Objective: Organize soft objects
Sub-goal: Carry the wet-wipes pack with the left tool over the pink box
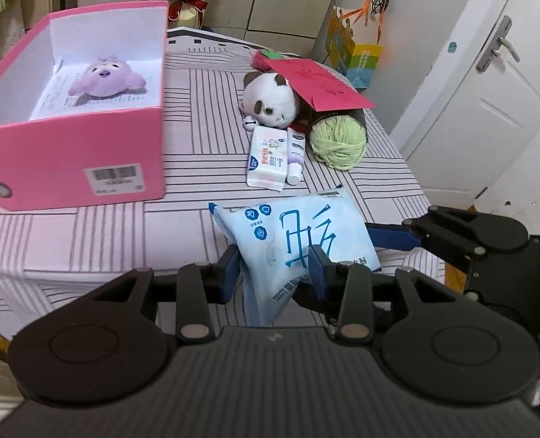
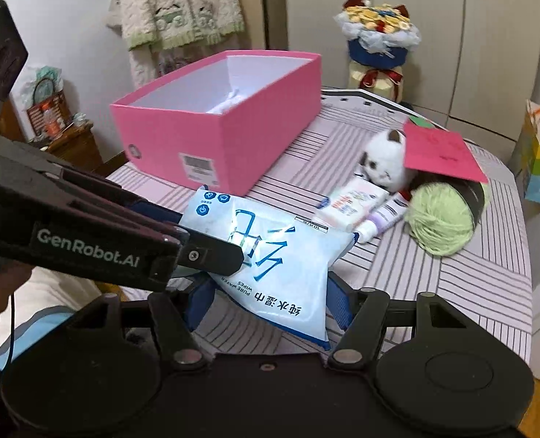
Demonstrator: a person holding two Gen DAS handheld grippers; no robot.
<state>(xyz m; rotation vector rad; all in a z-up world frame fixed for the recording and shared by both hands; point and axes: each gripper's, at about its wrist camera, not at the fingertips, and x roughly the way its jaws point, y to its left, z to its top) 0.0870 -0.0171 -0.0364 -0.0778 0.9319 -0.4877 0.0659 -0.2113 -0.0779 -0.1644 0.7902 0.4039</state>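
Observation:
A light blue pack of wet wipes [image 1: 295,233] hangs above the striped table cloth, held from both sides. My left gripper [image 1: 274,270] is shut on its near corner, which crumples between the blue pads. My right gripper [image 2: 269,303] is shut across the pack [image 2: 270,255] at its other end. One of its blue fingers [image 1: 390,237] shows at the pack's right edge in the left wrist view. An open pink box [image 1: 69,153] stands at the left with a purple plush toy [image 1: 104,78] inside. A panda plush [image 1: 270,100] and a green yarn ball [image 1: 337,142] lie further back.
A small tissue pack [image 1: 266,157] and a tube [image 1: 295,157] lie beside the panda. A red card [image 1: 321,84] leans over the panda and yarn. A colourful gift bag [image 1: 354,54] and a white door [image 1: 489,91] stand beyond the table's right edge. A bouquet [image 2: 377,36] stands behind the box [image 2: 215,135].

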